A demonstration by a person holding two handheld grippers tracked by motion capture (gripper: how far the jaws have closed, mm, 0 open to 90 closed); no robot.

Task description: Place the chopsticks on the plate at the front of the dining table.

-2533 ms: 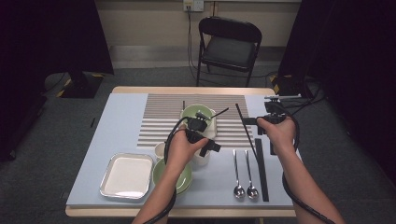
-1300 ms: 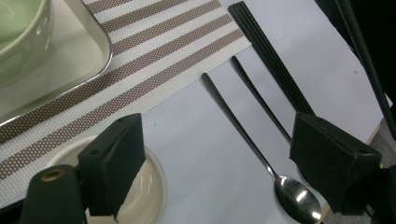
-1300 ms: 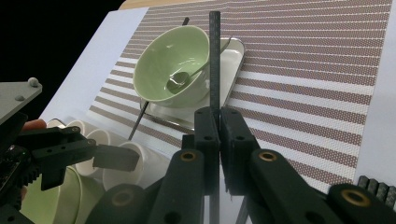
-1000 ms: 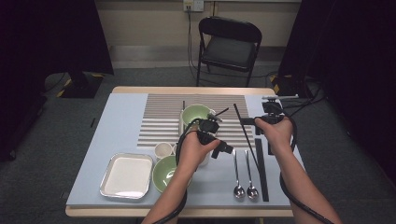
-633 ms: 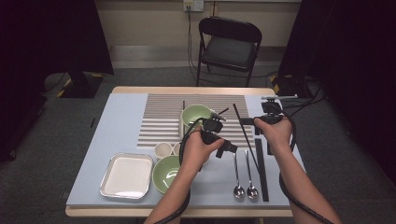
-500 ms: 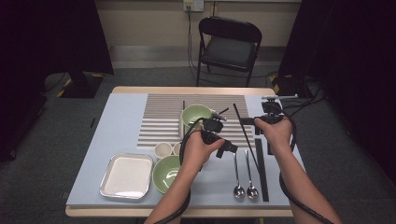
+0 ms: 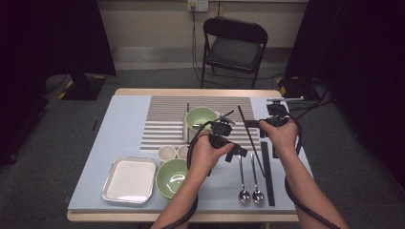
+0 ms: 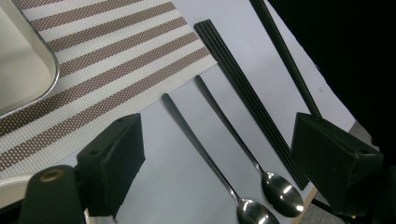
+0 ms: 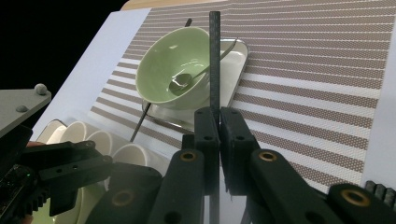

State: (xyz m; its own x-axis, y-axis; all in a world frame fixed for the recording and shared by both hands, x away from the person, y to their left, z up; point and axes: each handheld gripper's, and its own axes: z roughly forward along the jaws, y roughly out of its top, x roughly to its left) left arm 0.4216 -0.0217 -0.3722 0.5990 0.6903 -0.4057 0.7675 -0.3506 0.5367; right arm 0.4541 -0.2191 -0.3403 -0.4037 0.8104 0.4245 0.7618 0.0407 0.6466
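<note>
Right gripper (image 9: 214,128) pinches a black chopstick (image 9: 214,60), seemingly off the table; left gripper (image 8: 219,154) spread wide, hovering over the spoons (image 8: 243,154).

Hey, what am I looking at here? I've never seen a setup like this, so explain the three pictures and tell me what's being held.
A person sits at a table holding a hand-operated gripper in each hand. The high view looks down from above; each of the other two pictures comes from a camera riding on one gripper.

The right gripper is shut on a black chopstick, lifted over the striped placemat. The left gripper is open and holds nothing; it hangs over two spoons.

On the table: a green bowl with a spoon inside, sitting on a tray, a second green bowl, small white cups, an empty metal tray and more black chopsticks.
</note>
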